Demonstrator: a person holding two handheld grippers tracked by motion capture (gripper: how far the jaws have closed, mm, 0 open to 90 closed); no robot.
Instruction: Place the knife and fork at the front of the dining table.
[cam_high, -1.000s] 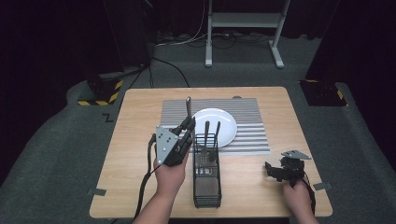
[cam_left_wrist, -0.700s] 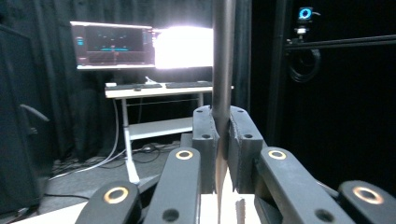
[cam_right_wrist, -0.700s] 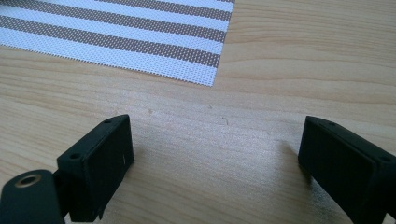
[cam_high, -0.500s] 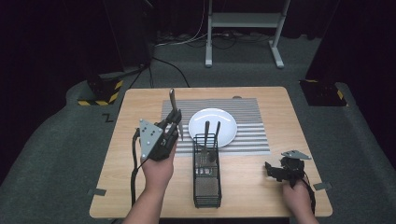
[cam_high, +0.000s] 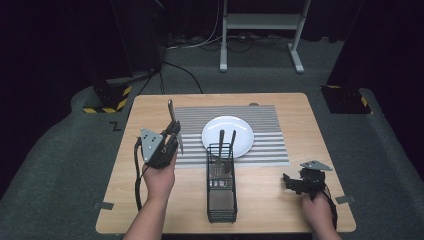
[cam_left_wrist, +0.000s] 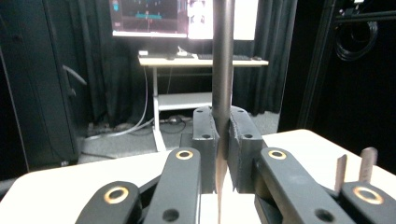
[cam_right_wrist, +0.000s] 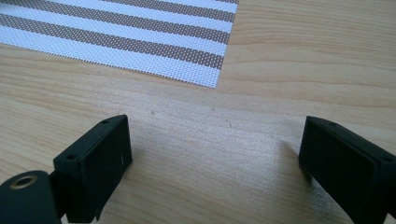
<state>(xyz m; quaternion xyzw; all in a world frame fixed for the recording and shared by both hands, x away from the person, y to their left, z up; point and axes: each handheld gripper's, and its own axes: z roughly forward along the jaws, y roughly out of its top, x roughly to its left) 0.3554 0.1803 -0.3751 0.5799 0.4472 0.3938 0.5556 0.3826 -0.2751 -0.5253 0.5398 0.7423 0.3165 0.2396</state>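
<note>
Two black handheld grippers, bare forearms.
We see the left gripper (cam_high: 172, 134) with a grey three-cornered plate, black cable, brass-ringed pivots and small screw holes on its black links; the right gripper (cam_high: 291, 183) has a matching grey plate and blocky matte-black pads (cam_right_wrist: 95, 161).

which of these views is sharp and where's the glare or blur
High view: table evenly lit, room around it dark. Left gripper view: the jaws of the left gripper and the utensil they clamp look soft, the monitor behind glares. Right gripper view: placemat weave crisp, soft jaw shadows.
</note>
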